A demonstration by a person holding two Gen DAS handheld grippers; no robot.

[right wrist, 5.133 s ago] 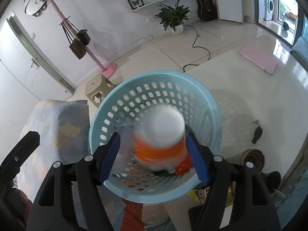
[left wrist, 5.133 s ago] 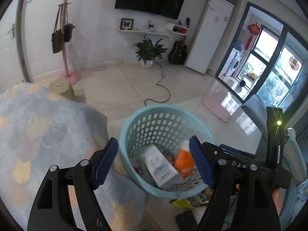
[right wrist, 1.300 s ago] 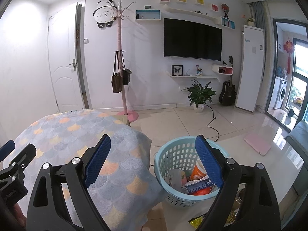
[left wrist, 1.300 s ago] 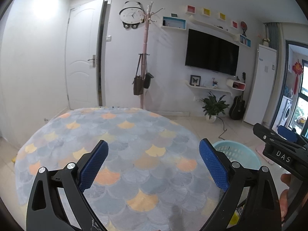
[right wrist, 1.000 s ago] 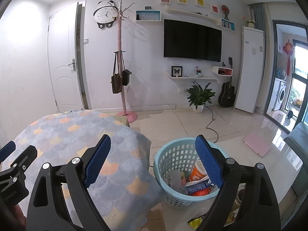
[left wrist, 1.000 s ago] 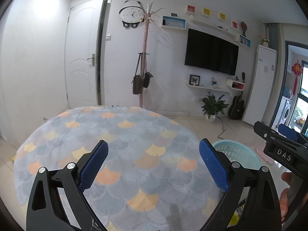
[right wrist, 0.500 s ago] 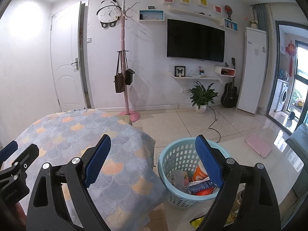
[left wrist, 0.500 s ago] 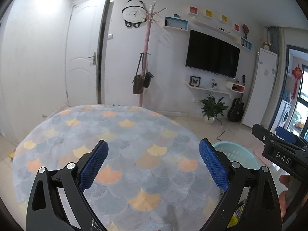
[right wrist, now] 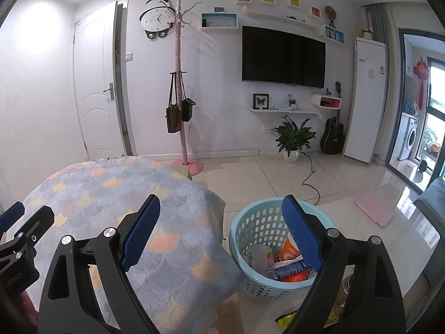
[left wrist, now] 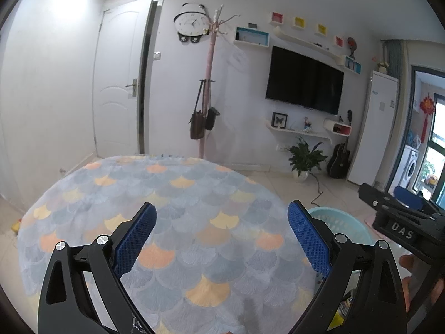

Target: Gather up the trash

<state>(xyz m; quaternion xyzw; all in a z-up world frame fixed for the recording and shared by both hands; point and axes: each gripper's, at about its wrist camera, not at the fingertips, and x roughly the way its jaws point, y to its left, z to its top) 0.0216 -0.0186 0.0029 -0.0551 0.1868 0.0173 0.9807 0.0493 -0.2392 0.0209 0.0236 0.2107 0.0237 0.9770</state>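
Note:
A light blue perforated basket [right wrist: 261, 224] stands on the floor beside the table and holds several pieces of trash, among them an orange bottle [right wrist: 289, 247] and a blue-and-white packet [right wrist: 286, 270]. Its rim also shows in the left wrist view [left wrist: 338, 221]. My left gripper [left wrist: 222, 236] is open and empty above the table with the scale-pattern cloth [left wrist: 172, 194]. My right gripper [right wrist: 222, 226] is open and empty, held above the table's right edge [right wrist: 194, 192] and the basket.
A yellow wrapper [right wrist: 285, 320] lies on the floor in front of the basket. A pink coat stand [right wrist: 182, 105], a potted plant [right wrist: 292, 139], a guitar [right wrist: 332, 133], a black cable [right wrist: 311, 178] and a pink mat [right wrist: 375, 208] stand or lie farther back on the tiled floor.
Five seconds ago my right gripper held the orange bottle over the basket; that bottle now lies in the basket and both grippers are raised, level and empty. Little has moved in the last second.

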